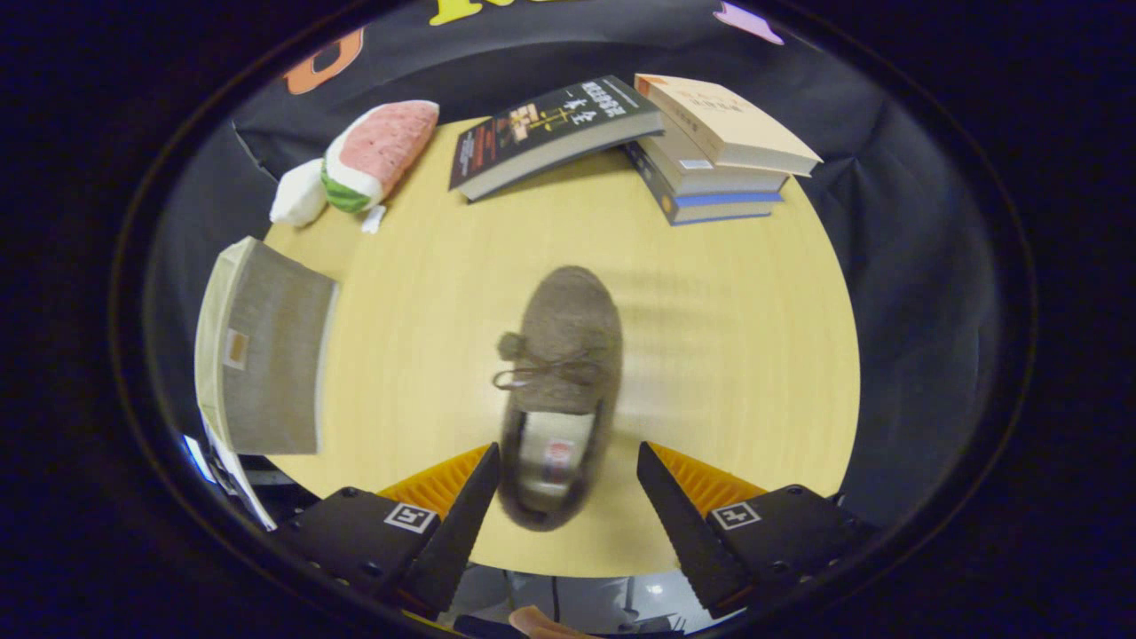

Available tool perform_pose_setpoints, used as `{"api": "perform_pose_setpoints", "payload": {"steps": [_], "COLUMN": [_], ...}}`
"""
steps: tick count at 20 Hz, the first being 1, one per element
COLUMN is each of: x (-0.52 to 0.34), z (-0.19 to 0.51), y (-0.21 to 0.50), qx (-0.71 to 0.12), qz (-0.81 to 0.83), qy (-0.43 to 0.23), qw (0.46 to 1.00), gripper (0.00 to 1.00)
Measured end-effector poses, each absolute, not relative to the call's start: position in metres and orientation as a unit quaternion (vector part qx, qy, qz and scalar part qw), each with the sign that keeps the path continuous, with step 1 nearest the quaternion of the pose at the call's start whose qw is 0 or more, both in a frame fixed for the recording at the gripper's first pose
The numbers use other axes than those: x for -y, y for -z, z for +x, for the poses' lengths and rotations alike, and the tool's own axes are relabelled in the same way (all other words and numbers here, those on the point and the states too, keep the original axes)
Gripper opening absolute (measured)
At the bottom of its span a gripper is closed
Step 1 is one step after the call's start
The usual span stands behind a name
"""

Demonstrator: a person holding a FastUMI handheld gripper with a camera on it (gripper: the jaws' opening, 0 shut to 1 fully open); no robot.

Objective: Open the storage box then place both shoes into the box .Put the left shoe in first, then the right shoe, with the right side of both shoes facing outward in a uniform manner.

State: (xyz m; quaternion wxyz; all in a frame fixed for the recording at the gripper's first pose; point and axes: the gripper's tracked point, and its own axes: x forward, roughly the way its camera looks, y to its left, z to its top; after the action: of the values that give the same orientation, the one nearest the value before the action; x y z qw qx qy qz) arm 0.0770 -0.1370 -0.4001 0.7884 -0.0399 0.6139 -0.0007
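Between open gripper (564,475) fingers, shoe (561,390)

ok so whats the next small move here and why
Probably close the gripper on the shoe: its heel sits between the open fingers, the left one touching or nearly so, the right one apart. The storage box waits to the left.

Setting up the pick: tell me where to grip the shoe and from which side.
Grip the shoe at its heel collar, coming from the heel end. The heel already lies between the open gripper's fingers, toe pointing away toward the books. The collar looks narrow and firm, so the walls either side of the opening probably suit the fingers.
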Motion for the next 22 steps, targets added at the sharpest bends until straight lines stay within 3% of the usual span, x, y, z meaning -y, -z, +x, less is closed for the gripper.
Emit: {"api": "perform_pose_setpoints", "payload": {"steps": [8, 12, 15, 17, 19, 20, 22], "x": [0.165, 0.151, 0.138, 0.138, 0.140, 0.142, 0.137], "z": [0.094, 0.094, 0.092, 0.094, 0.087, 0.089, 0.085], "y": [0.443, 0.452, 0.455, 0.456, 0.454, 0.455, 0.453], "qx": [-0.603, -0.613, -0.615, -0.617, -0.623, -0.632, -0.641], "qz": [-0.049, -0.015, 0.005, 0.017, 0.040, 0.056, 0.098], "qy": [0.018, -0.007, -0.029, -0.020, 0.000, 0.013, 0.017], "qw": [0.796, 0.790, 0.788, 0.786, 0.781, 0.773, 0.761], "gripper": [0.90, 0.69, 0.32, 0.17, 0.17, 0.01, 0.01]}}
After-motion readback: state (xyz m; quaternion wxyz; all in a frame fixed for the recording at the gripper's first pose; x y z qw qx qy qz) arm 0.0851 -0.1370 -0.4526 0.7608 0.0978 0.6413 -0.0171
